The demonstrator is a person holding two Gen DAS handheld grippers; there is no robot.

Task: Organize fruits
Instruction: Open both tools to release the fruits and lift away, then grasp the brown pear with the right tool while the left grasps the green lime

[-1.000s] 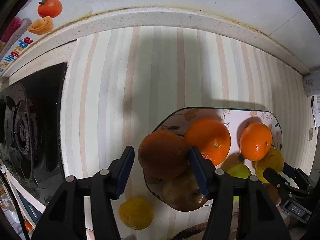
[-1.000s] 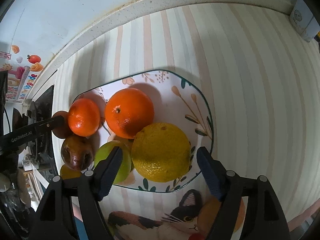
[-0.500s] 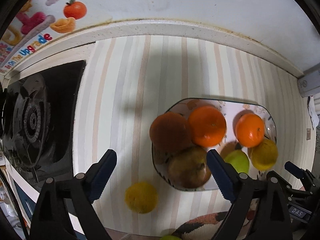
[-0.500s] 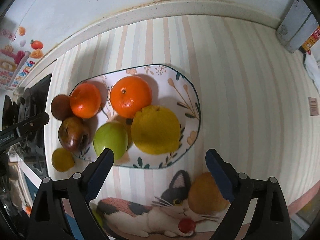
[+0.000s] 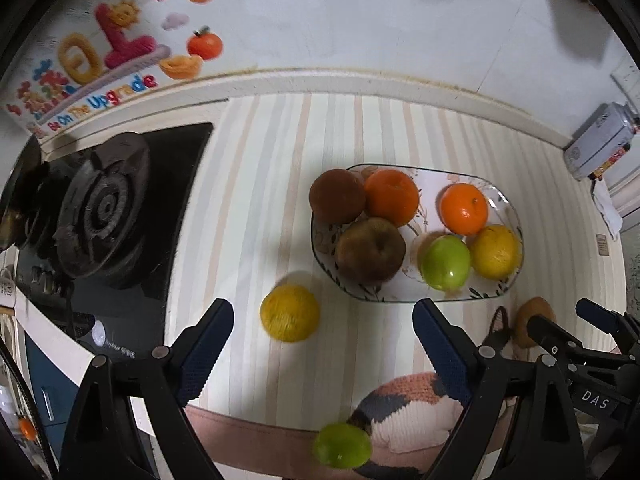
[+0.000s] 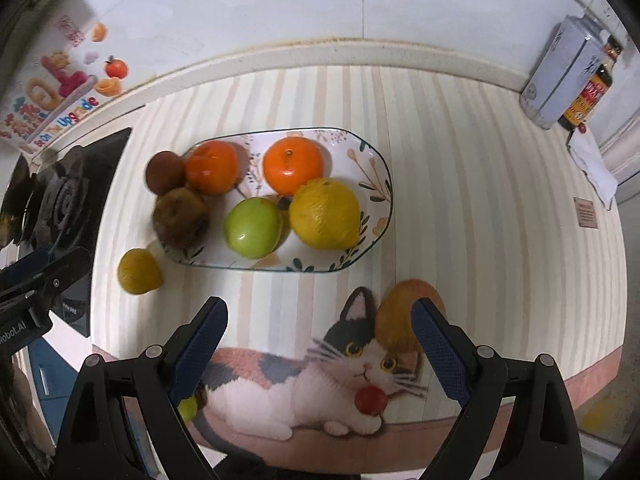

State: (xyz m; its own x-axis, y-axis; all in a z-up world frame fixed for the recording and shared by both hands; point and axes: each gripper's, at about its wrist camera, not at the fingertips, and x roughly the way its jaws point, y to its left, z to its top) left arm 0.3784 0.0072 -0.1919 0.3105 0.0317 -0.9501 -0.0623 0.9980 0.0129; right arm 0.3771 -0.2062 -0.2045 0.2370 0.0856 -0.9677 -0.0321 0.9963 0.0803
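Both hand-held grippers hang above the table with jaws spread wide and empty: the left hand-held gripper [image 5: 323, 332] just behind a loose yellow citrus [image 5: 289, 313], the right hand-held gripper [image 6: 319, 330] beside a brownish fruit [image 6: 404, 312]. Ahead of both, the oval plate [image 6: 376, 168] holds six fruits.

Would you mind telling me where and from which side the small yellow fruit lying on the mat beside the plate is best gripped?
Grip the small yellow fruit across its widest middle, coming from above. It is roundish and sits alone on the striped mat, apart from the plate, so both sides look free for the fingers. The open left gripper hangs nearest it.
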